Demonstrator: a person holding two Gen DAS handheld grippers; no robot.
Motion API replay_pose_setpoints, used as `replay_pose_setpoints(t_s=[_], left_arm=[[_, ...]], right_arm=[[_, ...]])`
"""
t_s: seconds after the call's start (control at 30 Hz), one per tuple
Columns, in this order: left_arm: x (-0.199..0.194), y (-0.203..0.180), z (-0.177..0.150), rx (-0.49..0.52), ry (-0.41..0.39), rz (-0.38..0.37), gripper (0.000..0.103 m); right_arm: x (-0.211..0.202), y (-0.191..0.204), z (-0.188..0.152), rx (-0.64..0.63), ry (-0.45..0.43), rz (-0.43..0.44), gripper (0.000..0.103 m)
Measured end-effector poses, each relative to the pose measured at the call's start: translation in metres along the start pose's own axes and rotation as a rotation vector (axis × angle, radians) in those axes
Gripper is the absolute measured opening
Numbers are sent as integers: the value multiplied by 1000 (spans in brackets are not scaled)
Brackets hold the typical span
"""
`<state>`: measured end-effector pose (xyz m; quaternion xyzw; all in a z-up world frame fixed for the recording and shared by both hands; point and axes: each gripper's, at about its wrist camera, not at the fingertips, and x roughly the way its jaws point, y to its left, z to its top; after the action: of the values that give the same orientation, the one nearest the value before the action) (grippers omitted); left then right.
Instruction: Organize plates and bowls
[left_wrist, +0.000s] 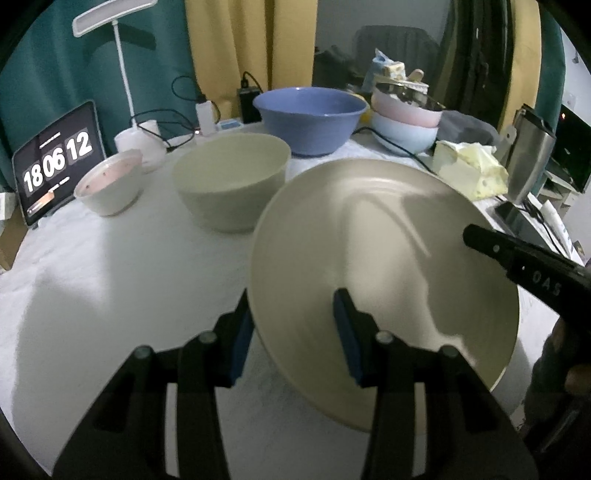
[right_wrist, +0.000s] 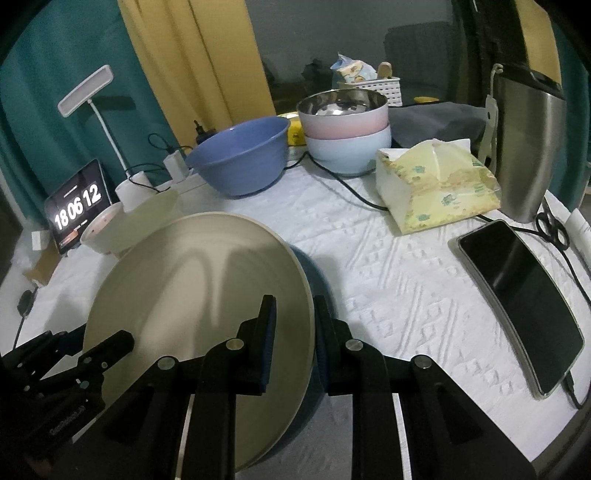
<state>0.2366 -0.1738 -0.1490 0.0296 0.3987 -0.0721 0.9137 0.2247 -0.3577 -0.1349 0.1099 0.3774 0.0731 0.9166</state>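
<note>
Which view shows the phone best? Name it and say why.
The right wrist view: the phone lies in full on the cloth, screen dark, cable at its near end. The left wrist view catches only a dark sliver of it at the table's far right edge, behind the plate.
</note>
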Motion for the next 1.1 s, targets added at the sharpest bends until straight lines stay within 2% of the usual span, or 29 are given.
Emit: replay_pose_setpoints(t_s=[0.3, 0.53, 0.63, 0.7, 0.73, 0.87, 1.1], left_arm=[[17, 0, 1, -8, 44, 6, 45], [6, 10, 5, -12, -10, 5, 47], [6, 14, 4, -25, -5, 10, 47], [5, 15, 3, -25, -5, 12, 47], [4, 15, 2, -26, -6, 12, 47], [3, 15, 1, -32, -7, 14, 47], [9, 19, -2, -54, 12, 10, 48]], right_arm=[[1, -6, 3, 8, 2, 5, 22], [1, -6, 4, 1, 1, 7, 23], [-3, -3, 4, -4, -11, 9, 28], [-6, -1, 4, -13, -33, -7, 44], [-9, -1, 5, -25, -64, -24, 46], [-13, -2, 7, -49, -101, -47, 47], [-2, -13, 1, -8, -36, -37, 47]])
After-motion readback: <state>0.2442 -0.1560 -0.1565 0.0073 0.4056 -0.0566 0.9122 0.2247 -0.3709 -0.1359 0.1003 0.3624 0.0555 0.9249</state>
